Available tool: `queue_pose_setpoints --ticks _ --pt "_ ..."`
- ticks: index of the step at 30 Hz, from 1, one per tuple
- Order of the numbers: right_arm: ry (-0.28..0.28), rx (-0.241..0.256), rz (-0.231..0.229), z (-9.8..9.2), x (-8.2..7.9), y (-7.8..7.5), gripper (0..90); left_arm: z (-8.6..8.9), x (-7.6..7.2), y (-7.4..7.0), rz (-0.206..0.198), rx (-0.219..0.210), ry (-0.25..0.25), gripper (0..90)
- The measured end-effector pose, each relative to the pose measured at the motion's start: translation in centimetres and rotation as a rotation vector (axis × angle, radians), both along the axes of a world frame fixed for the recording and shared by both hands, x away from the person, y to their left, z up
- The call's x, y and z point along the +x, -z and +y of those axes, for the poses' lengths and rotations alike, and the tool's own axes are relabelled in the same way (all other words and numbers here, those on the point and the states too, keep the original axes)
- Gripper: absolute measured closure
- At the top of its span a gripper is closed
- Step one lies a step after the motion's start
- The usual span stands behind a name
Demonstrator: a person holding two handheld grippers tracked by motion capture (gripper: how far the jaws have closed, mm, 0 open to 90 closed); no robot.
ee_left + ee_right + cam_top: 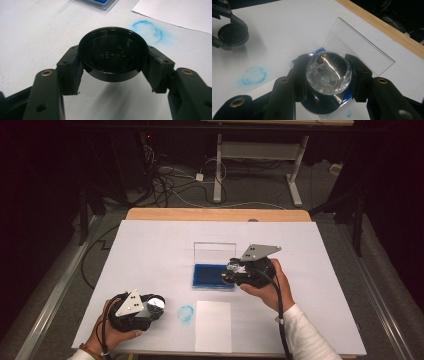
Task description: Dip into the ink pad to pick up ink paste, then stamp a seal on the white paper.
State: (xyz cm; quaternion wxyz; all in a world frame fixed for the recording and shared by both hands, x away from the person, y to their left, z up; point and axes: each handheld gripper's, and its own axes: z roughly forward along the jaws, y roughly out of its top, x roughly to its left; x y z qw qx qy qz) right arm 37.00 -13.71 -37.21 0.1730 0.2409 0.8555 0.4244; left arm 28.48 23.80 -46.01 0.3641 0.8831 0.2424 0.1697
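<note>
A round black cap (pixel 113 53) is pinched by the left gripper (pixel 150 307) near the table's front edge – a blue ring mark (pixel 185 313) is seen at its 3 o'clock. Farther off, a clear stamp (pixel 328 72) is squeezed by the right gripper (pixel 234 271) – held over the blue ink pad (pixel 207 276), whose clear lid (pixel 214 252) is stood up at 12 o'clock.

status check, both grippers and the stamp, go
Left gripper shut on black cap. Right gripper shut on clear stamp, over blue ink pad. Nothing blocking.

Bright table (pixel 150 250), dark surroundings; soft focus, glare on clear stamp (pixel 328 72).
</note>
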Motion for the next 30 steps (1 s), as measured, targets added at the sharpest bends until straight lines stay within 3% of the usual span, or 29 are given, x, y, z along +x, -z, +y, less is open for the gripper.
queue_pose_setpoints --ticks 30 --pt "-0.071 -0.003 -0.023 0.9 -2.6 -0.8 56.8 -0.4 0.1 -0.3 -0.011 0.011 0.013 36.5"
